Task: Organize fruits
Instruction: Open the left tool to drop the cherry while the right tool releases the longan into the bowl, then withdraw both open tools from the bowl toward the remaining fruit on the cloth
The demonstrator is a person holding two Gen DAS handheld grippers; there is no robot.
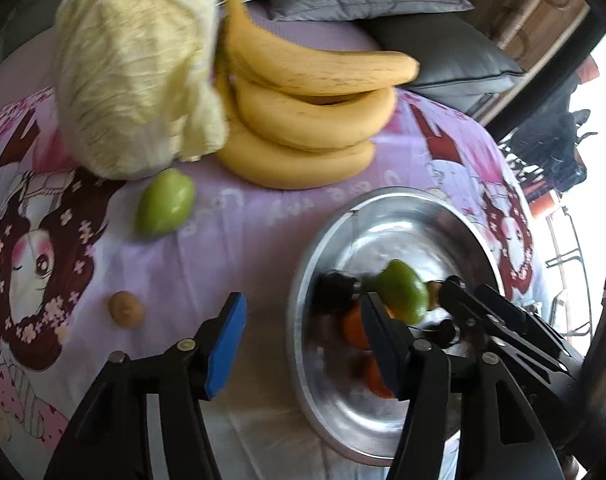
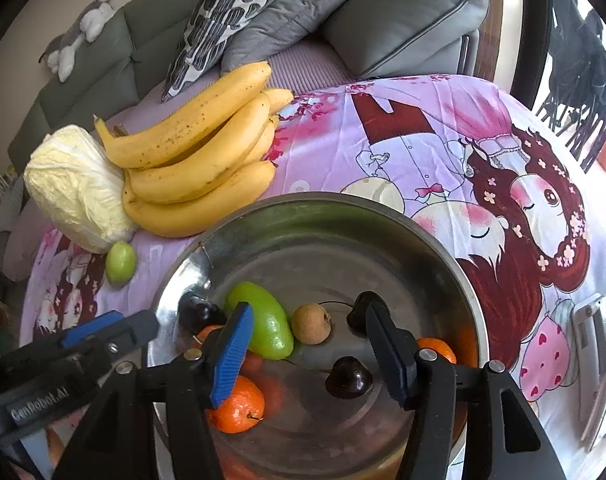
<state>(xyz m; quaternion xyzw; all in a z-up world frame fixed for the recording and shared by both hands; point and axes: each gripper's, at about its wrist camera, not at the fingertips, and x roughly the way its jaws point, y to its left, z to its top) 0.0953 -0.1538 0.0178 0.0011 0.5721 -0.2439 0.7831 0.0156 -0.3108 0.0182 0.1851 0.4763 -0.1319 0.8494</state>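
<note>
A steel bowl [image 2: 435,248] [image 1: 423,208] sits on the pink cartoon cloth. It holds a green fruit [image 2: 263,320] [image 1: 403,296], a brown longan [image 2: 311,324], dark cherries [image 2: 349,376], and oranges [image 2: 239,404]. My right gripper [image 2: 307,360] is open and empty over the bowl. My left gripper [image 1: 299,344] is open and empty at the bowl's left rim. A second green fruit [image 1: 165,208] [image 2: 121,262] and a small brown fruit [image 1: 125,308] lie on the cloth.
A bunch of bananas [image 1: 303,120] [image 2: 199,152] and a pale cabbage [image 1: 135,68] [image 2: 75,188] lie at the back of the cloth. Grey cushions and a sofa [image 2: 383,20] stand behind them.
</note>
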